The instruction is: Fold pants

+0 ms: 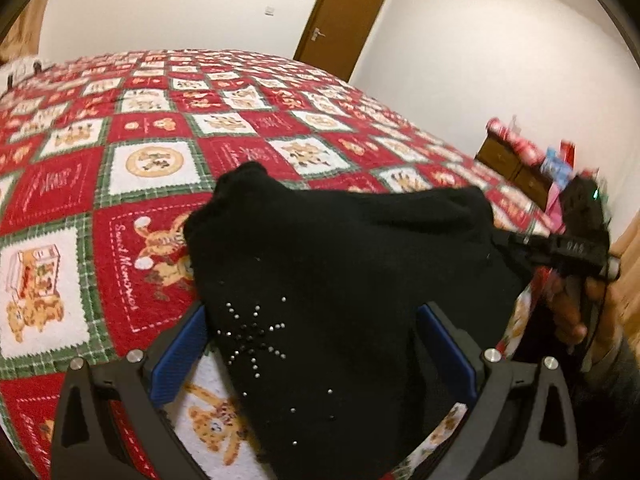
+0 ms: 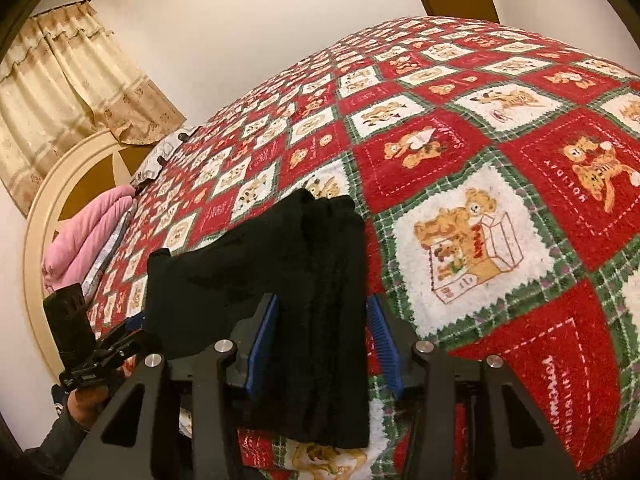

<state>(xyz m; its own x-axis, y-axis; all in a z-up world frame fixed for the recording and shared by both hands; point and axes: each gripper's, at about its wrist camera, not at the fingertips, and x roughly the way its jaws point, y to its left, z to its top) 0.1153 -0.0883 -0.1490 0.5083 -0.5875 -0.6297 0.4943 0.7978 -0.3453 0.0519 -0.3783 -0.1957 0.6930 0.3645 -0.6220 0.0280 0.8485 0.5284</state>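
Pants (image 1: 340, 264): black, soft knit or fleece-like fabric, matte, bunched into a thick folded bundle. A starburst of small silver studs sits on the near panel in the left wrist view, with loose studs scattered below it. In the right wrist view the pants (image 2: 316, 280) show parallel lengthwise folds, like a stack of narrow layers.

Position: the bundle lies at the near edge of the bed, on the quilt (image 1: 160, 160), stretched between the two claws. Its long axis runs side to side across the left wrist view, from the left claw toward the right claw; one rounded end points up and away over the bed.

Quilt: plush, red and white squares with green plaid borders, teddy-bear prints, stitched script.

Left claw (image 1: 312, 344): blue ribbed pads stand wide on both sides of the cloth; fabric drapes between them, and I cannot tell whether the pads press on it.

Right claw (image 2: 324, 340): jaws part-way closed with the layered cloth between the blue pads; the left pad touches fabric, the right pad shows a sliver of gap, so a firm clench cannot be confirmed.

A hand (image 1: 576, 312) holds the right claw's handle.

Background: brown wooden door (image 1: 340, 16), cream curtain (image 2: 60, 92), pink bedding (image 2: 88, 232) near the headboard.
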